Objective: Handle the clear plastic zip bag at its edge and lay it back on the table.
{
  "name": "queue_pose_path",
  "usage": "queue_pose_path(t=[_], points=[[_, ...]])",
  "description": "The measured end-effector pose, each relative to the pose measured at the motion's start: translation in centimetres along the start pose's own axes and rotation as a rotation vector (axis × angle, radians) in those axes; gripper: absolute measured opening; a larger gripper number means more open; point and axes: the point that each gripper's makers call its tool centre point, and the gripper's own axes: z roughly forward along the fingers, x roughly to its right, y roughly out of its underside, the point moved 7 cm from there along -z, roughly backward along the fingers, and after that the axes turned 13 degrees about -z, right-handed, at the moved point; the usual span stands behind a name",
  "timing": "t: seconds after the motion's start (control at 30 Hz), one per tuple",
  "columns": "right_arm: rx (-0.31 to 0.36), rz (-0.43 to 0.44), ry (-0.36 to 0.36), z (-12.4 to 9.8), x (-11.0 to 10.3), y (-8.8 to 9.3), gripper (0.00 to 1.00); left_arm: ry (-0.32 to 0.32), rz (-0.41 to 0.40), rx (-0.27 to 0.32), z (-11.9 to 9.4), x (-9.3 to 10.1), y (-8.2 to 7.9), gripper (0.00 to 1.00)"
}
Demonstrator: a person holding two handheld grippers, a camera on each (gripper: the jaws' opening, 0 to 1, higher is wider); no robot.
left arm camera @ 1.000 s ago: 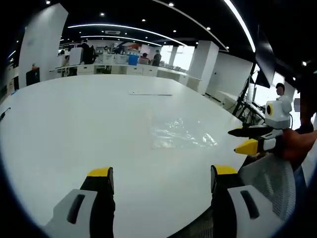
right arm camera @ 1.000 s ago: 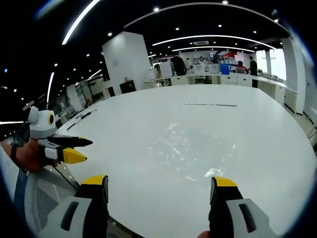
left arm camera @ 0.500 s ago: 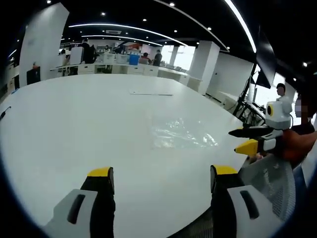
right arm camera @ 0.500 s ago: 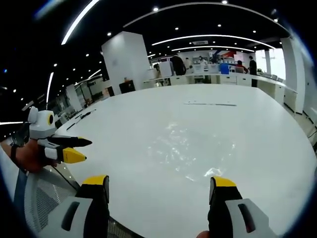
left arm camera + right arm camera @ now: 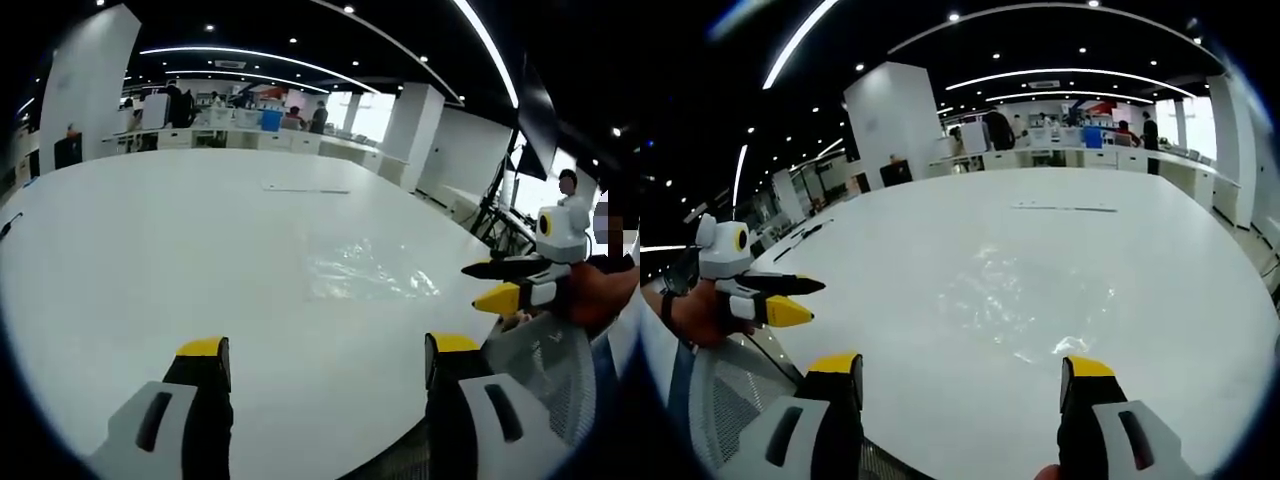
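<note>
The clear plastic zip bag (image 5: 368, 270) lies flat and crinkled on the white table (image 5: 150, 240), ahead and right of my left gripper (image 5: 327, 350), which is open with nothing between its jaws. From the right gripper view the bag (image 5: 1035, 300) lies just ahead of my right gripper (image 5: 962, 368), also open and holding nothing. The right gripper (image 5: 500, 283) shows at the table's right edge in the left gripper view, held in a hand. In the right gripper view the left gripper (image 5: 780, 300) appears at the left, also hand-held.
A thin strip (image 5: 305, 189) lies farther back on the table. A mesh chair back (image 5: 545, 370) stands at the near right edge. Desks and people (image 5: 317, 116) fill the far office, beside a white column (image 5: 895, 125).
</note>
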Motion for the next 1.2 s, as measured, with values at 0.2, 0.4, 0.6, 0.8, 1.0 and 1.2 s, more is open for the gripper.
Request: queue_pose_path(t=[0.2,0.4,0.6,0.8,1.0,1.2], points=[[0.002,0.000,-0.002,-0.1,-0.1,-0.1,0.79,0.005,-0.006,0.000,0.0,0.0,0.0,0.79],[-0.002,0.008,-0.012,-0.1,-0.3,-0.2,0.76,0.004,-0.006,0.000,0.0,-0.1,0.0,0.79],[-0.004,0.003,-0.025,-0.2,-0.7,-0.4,0.75,0.000,-0.017,0.002,-0.1,-0.1,0.0,0.79],[-0.012,-0.005,-0.038,-0.1,-0.9,-0.5,0.75,0.000,-0.019,0.001,-0.1,0.0,0.0,0.78],[-0.020,-0.004,-0.041,0.2,-0.7,-0.3,0.74,0.001,-0.025,0.001,-0.1,-0.2,0.0,0.78],[-0.027,-0.006,-0.062,0.9,-1.0,-0.3,0.73,0.005,-0.029,-0.002,-0.1,-0.1,0.1,0.78]])
